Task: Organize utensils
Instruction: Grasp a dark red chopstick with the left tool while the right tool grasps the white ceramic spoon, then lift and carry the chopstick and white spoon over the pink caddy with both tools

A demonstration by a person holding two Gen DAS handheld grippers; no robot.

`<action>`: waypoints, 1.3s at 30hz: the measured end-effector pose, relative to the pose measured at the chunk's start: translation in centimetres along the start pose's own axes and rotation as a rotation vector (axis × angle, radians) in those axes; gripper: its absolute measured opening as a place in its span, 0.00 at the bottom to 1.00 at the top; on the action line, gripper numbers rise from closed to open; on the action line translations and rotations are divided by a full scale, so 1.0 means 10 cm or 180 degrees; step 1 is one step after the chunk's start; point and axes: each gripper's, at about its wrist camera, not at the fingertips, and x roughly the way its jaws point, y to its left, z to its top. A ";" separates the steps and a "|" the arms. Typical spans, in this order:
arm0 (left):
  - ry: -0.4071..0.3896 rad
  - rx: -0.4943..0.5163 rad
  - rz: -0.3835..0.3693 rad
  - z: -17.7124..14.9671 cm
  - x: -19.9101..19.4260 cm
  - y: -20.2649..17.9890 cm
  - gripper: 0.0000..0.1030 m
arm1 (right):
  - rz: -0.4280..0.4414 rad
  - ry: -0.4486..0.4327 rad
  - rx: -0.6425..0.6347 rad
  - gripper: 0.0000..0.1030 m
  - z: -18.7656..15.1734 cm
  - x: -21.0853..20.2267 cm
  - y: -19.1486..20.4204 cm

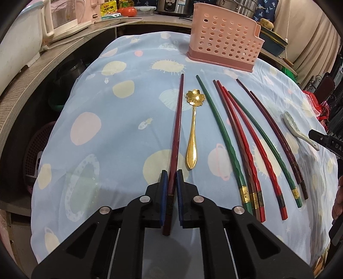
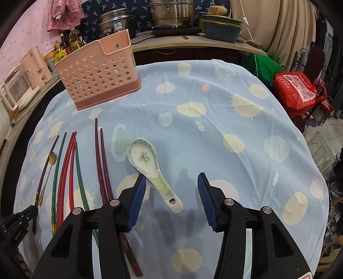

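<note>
My left gripper [image 1: 171, 178] is shut on the thick end of a dark maroon chopstick [image 1: 176, 133] that points toward the pink perforated utensil holder [image 1: 225, 43]. A gold flower-shaped spoon [image 1: 192, 133] lies just right of it. Several green, red and maroon chopsticks [image 1: 246, 137] lie in a fan further right. My right gripper [image 2: 171, 184] is open, its pads either side of the handle of a white ceramic spoon [image 2: 150, 165] lying on the cloth. The holder also shows in the right wrist view [image 2: 98, 73], at the back left.
A light blue patterned cloth [image 2: 214, 120] covers the table. A counter behind holds a kettle [image 1: 62, 19], steel pots [image 2: 171, 12] and a blue dish [image 2: 220, 30]. A red bag [image 2: 295, 90] sits off the table's right edge.
</note>
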 end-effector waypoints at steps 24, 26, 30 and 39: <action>-0.0019 0.0033 0.0027 0.00 0.00 -0.04 0.08 | 0.0262 0.0180 -0.0074 0.09 -0.18 0.23 0.14; -0.0011 0.0023 -0.0005 -0.01 -0.02 -0.04 0.07 | 0.0257 0.0160 -0.0061 0.08 -0.20 0.17 0.14; -0.0068 0.0035 -0.0039 -0.04 -0.14 -0.08 0.07 | 0.0272 0.0089 -0.0046 0.07 -0.24 -0.02 0.11; -0.0253 0.0030 -0.0094 -0.11 -0.49 -0.09 0.07 | 0.0300 -0.0087 -0.0014 0.07 -0.36 -0.43 0.05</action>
